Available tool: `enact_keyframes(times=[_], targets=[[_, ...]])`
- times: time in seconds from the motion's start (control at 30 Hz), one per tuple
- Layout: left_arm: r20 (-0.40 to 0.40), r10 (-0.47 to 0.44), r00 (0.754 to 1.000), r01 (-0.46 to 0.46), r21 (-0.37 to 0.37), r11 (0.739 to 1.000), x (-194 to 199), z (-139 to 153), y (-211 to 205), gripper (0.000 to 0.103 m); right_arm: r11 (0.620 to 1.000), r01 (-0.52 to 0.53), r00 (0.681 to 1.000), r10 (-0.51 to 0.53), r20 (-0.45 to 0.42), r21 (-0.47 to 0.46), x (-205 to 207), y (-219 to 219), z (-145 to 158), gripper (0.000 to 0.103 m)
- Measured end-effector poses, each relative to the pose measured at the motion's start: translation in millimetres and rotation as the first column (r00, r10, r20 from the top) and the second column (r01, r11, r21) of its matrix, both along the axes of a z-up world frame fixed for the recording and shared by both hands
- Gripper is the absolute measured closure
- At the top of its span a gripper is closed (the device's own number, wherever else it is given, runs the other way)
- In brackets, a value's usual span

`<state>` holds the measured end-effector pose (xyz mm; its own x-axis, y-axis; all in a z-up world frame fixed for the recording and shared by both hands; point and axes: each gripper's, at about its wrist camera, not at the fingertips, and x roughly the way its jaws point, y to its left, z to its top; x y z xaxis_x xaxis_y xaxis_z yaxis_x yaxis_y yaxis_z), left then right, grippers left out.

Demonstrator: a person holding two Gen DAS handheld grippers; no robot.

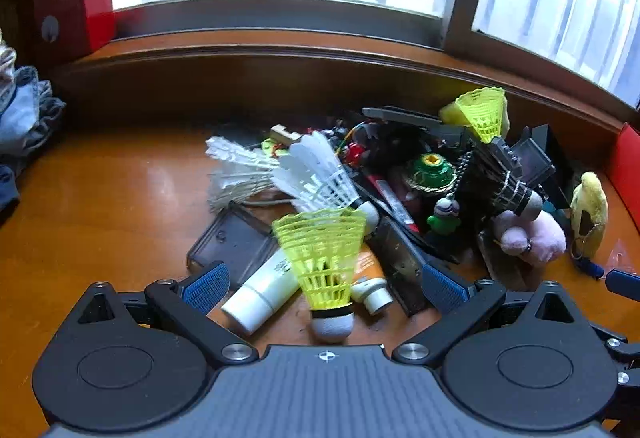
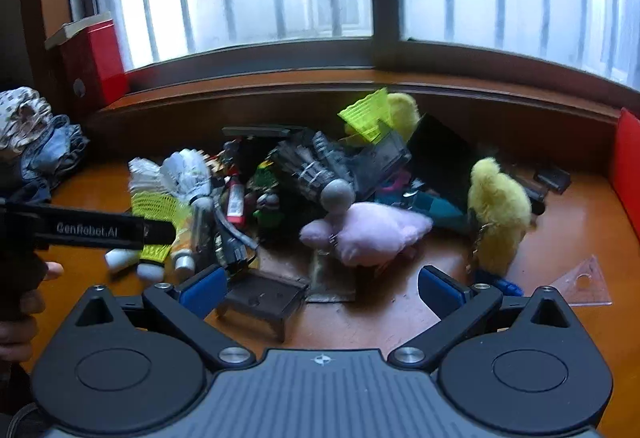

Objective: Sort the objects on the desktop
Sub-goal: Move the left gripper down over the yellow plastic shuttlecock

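left gripper [image 1: 326, 284] spread around yellow shuttlecock [image 1: 322, 258] | white tube [image 1: 264, 292] touching shuttlecock | right gripper [image 2: 320, 288] spread, empty, near pink plush [image 2: 368, 234]

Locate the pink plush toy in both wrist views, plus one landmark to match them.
Left wrist: the pink plush toy sits right of centre, at the right end of the pile, just under the black shuttlecock's cork.
Right wrist: the pink plush toy lies at centre, ahead of the open gripper.
Shared landmark: the yellow plush chick, right of the pink toy in both.
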<state>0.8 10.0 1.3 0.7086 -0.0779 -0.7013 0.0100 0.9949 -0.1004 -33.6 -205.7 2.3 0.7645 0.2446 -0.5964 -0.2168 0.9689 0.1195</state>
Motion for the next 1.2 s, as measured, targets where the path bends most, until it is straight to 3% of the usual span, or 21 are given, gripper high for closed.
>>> enact_keyframes(times=[0.27, 0.53, 0.77, 0.87, 1.0, 1.2], targets=[[0.026, -0.055, 0.998, 0.055, -0.020, 0.998, -5, 3, 18, 0.000, 1.000, 0.014, 1.000, -0.013, 0.017, -0.028, -7, 12, -3, 0.000], [-0.036, -0.081, 0.996, 0.080, -0.010, 0.997, -8, -12, 17, 0.000, 0.992, -0.122, 0.991, 0.120, -0.064, -0.021, 0, 22, -5, 0.007], [-0.064, -0.088, 0.994, 0.088, 0.002, 0.996, -1, -16, 19, 0.000, 0.989, -0.144, 0.984, 0.142, -0.110, -0.014, 1, 24, -10, 0.008], [-0.045, -0.092, 0.995, 0.093, 0.012, 0.996, -1, -16, 17, 0.007, 0.990, -0.142, 0.983, 0.138, -0.120, -0.022, 1, 26, -10, 0.010], [-0.027, -0.102, 0.994, 0.103, 0.036, 0.994, -2, -19, 11, 0.027, 0.989, -0.140, 0.981, 0.133, -0.140, -0.044, 4, 29, -14, 0.022], [-0.047, -0.130, 0.990, 0.131, 0.014, 0.991, 1, -26, 10, 0.032, 0.990, -0.130, 0.981, 0.121, -0.154, -0.050, 4, 33, -18, 0.029]])
